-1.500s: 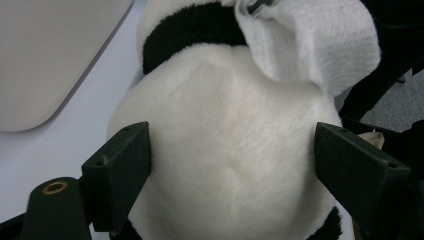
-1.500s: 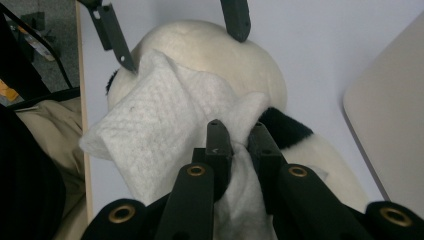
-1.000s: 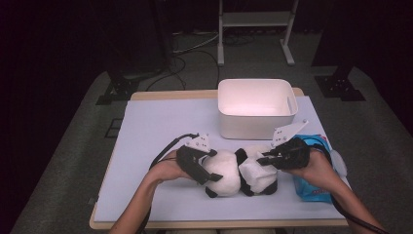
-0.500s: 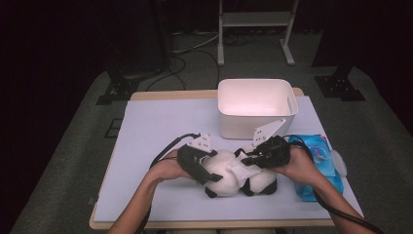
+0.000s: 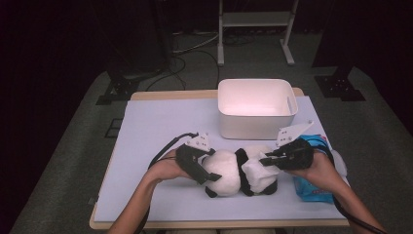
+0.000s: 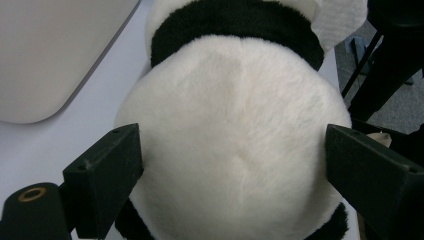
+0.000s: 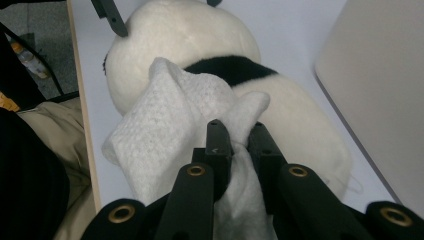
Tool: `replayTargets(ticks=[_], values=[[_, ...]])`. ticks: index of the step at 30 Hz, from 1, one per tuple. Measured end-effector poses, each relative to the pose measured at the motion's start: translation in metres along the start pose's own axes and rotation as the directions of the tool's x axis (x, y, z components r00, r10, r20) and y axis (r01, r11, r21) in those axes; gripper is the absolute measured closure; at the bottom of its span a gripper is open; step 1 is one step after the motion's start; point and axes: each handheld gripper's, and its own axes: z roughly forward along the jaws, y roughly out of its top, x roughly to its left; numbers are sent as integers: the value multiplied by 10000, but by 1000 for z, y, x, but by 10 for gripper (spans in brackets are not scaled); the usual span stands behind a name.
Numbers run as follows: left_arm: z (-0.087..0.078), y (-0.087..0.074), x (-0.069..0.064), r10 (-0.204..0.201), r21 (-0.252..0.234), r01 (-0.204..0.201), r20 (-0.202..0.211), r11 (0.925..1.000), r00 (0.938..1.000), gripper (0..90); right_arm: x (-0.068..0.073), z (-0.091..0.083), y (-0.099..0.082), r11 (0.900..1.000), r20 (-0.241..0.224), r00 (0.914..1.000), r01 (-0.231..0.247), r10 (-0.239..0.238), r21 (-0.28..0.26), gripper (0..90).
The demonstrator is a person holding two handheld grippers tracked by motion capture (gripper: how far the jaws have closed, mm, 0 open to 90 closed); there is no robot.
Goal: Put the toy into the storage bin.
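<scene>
A black-and-white panda plush (image 5: pixel 229 175) lies on the pale mat near the table's front edge. My left gripper (image 5: pixel 207 170) spans its white round end; in the left gripper view both pads (image 6: pixel 115 170) touch the plush (image 6: pixel 235 115), and the jaws have just been opening a little wider around it. My right gripper (image 5: pixel 265 160) is shut on a white cloth (image 5: pixel 255 170) that rests on the panda's other end. In the right gripper view the jaws (image 7: pixel 237 132) pinch the cloth (image 7: pixel 155 125) over the plush (image 7: pixel 185 40).
A white plastic bin (image 5: pixel 255 126) stands just behind the panda, close to both grippers. A blue packet (image 5: pixel 311 187) lies under my right hand at the mat's right edge. The mat (image 5: pixel 156 126) stretches bare to the left.
My right hand slid left over the panda with the cloth, then drew back a little to the right. My left hand has stayed on the plush.
</scene>
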Motion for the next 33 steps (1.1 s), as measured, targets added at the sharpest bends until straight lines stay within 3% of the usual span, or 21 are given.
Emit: replayTargets(ticks=[10, 15, 21, 28, 33], values=[[0, -2, 0, -62, 193, 61, 37, 9998, 10000, 78, -6, -13, -28, 9975, 339, 9969, -713, 713, -15, 815], [2, -2, 0, -22, 159, 21, 81, 9999, 10000, 78, -8, -16, -30, 9961, 404, 9953, -873, 876, -99, 815], [4, -1, -1, 59, 167, -61, 119, 9998, 9999, 82, -6, -16, -16, 9973, 361, 9970, -673, 683, -292, 815], [5, 0, -1, 58, 166, -60, 117, 9998, 9999, 81, -3, 2, 9, 10000, 280, 9996, 18, -20, 83, 815], [5, 0, -1, 73, 149, -74, 118, 9999, 9999, 82, -2, 14, 23, 9997, 24, 9998, 215, -216, 116, 815]])
